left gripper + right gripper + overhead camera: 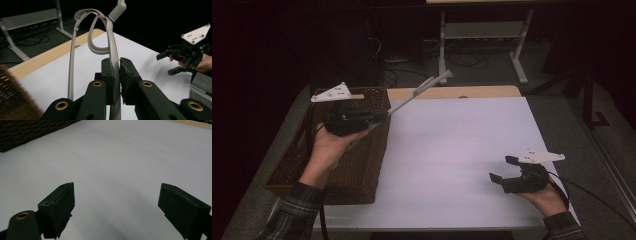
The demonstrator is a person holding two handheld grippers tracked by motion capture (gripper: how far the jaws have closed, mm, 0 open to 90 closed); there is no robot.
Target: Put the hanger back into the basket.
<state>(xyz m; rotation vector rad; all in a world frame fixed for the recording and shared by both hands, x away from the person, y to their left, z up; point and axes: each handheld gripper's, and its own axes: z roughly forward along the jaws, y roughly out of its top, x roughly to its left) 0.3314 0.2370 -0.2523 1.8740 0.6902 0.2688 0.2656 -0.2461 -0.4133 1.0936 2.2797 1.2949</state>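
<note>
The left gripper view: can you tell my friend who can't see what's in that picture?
Two black jaws of the left gripper are shut on a pale grey plastic hanger held up over a white table. Farther off, a hand holds the right gripper with its jaws open.

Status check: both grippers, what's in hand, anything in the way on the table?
Left gripper shut on hanger, held above basket. Right gripper open, empty, over white table. Nothing in the way on the table.

Basket (pixel 357 165) sits on the table's (pixel 452 150) left edge.
</note>
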